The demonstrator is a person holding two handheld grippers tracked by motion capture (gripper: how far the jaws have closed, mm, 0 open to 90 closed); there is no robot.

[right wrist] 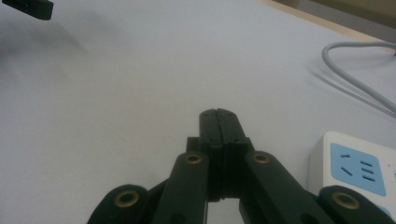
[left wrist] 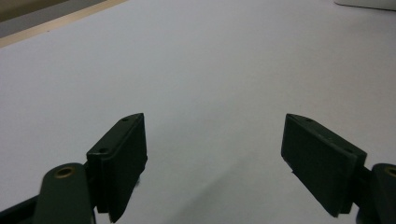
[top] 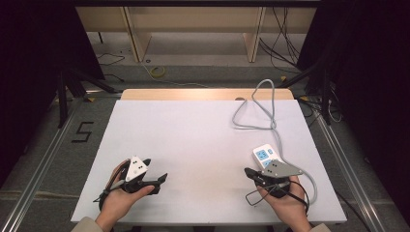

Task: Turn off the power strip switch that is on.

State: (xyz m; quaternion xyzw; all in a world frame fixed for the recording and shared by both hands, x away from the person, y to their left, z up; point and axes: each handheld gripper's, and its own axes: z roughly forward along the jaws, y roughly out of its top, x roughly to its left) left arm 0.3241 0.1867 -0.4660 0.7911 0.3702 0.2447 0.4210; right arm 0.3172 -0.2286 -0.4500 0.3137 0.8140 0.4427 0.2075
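**Power strip at the right side of the table, both hand-held grippers empty**

A white plastic power strip with blue socket faces (top: 264,157) lies on the white rectangular table (top: 193,145), toward its right side and in its near half. Its long axis runs from the near edge toward the far edge, tilted slightly left. From its near end a grey round cable (top: 270,116) curves around the strip's right side, then runs away to the far edge, looping there before it drops off the table.

The right hand-held gripper (top: 249,172) sits just beside the strip, at its near-left end, black jaws clenched together on nothing and pointing left across the table. In the right gripper view the strip's corner (right wrist: 355,170) lies just right of the closed jaws.

The left hand-held gripper (top: 163,178) is well apart from the strip, far to its left, pointing toward it. Its jaws stand wide apart, released, over bare table (left wrist: 201,70).
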